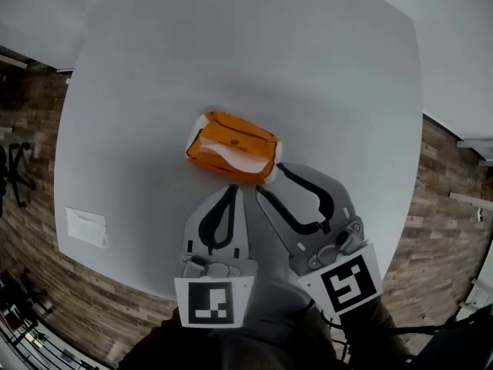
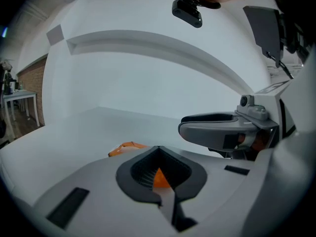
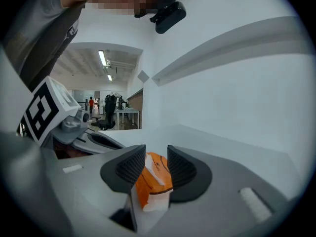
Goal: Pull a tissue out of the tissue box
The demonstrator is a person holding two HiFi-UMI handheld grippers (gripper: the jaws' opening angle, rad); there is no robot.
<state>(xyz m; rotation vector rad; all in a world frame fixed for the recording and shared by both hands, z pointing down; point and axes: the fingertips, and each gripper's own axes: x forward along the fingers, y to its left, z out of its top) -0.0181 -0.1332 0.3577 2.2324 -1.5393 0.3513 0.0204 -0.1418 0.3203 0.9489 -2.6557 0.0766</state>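
- Table (image 1: 231, 52): pale grey, carries everything.
- Right gripper (image 1: 271, 179): at the near edge, jaws wide apart and gripping nothing, tips just beside the box's right end.
- Left gripper (image 1: 233, 190): close alongside, jaws closed together, empty, pointing at the box.
- Tissue box (image 1: 231, 146): orange, mid-table towards the near edge, with a white tissue (image 1: 227, 156) poking from the top.
- Paper slip (image 1: 86, 227): near-left corner.

No word, brand or number can be read anywhere. The cube (image 1: 212, 303) on the left hand-held gripper (image 1: 235, 190) and the one on the right hand-held gripper (image 1: 269, 179) each carry a black-and-white square marker, a pattern and not letters. The orange tissue box (image 1: 231, 146) has thin dark print, too small to read. The white sheet (image 1: 86, 227) on the counter (image 1: 231, 52) shows no legible writing.
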